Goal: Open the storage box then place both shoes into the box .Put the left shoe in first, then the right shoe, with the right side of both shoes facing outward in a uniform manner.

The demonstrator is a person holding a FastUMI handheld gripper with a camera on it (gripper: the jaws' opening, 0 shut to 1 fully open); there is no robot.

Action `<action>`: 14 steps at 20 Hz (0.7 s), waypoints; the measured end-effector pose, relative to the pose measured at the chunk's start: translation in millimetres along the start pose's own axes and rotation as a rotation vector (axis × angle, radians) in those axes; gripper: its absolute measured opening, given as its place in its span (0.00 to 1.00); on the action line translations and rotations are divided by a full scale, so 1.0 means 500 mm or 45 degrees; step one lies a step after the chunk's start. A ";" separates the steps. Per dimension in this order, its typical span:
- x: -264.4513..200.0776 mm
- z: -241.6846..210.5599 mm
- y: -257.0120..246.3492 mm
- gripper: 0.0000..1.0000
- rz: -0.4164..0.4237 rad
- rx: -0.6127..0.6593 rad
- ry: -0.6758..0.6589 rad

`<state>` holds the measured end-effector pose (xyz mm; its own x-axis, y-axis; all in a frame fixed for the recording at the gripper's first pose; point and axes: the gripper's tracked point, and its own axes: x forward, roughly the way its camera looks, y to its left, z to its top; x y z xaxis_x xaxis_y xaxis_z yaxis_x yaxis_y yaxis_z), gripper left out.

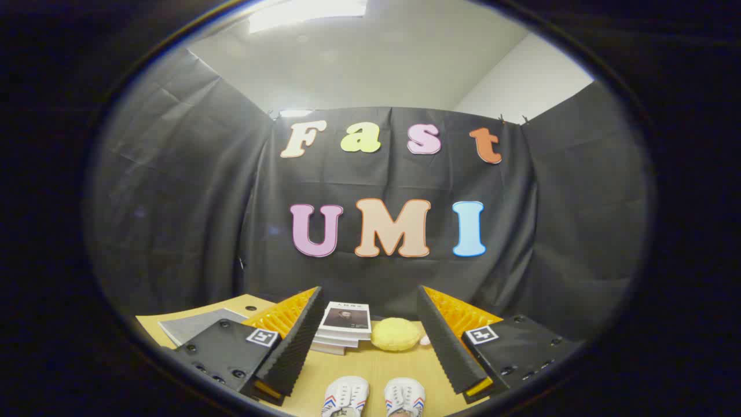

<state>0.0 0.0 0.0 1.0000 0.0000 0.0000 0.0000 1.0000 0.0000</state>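
- The gripper [370,341] sits at the bottom of the frame with its jaws spread wide and nothing between them, hovering above the wooden surface [376,370].
- Down at the bottom centre, between the fingers and low in the frame, two white shoes poke into view toe-first: the left-hand shoe [346,396] and the right-hand shoe [405,397], side by side, just apart, with red and blue stripes on their sides.
- They look like light canvas-type sneakers (soft uppers, stiffer soles by my guess), so they should lift easily but could fold or sag if pinched at the toe.
- Best hold, I'd judge, is across the collar or heel rim, where the fabric is doubled and the jaws can bite without slipping.
- Which shoe is the left one can't be told from the toes alone.
- Beyond the fingers, mid-frame, a stack of books [343,331] and a yellow plush lump [396,334] rest on the surface, near each other.
- A grey flat item [191,327] lies at lower left; I can't tell whether it's the storage box.
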 end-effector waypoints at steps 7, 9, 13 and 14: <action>0.012 0.000 0.018 1.00 0.010 -0.011 0.002; 0.014 0.004 0.014 1.00 -0.001 -0.009 -0.003; 0.019 0.002 0.016 1.00 -0.011 -0.008 -0.004; 0.021 0.000 0.018 1.00 -0.010 -0.007 0.001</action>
<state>10.5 9.0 -0.1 1.0000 -0.0079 -0.0004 0.0079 1.0000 -0.0051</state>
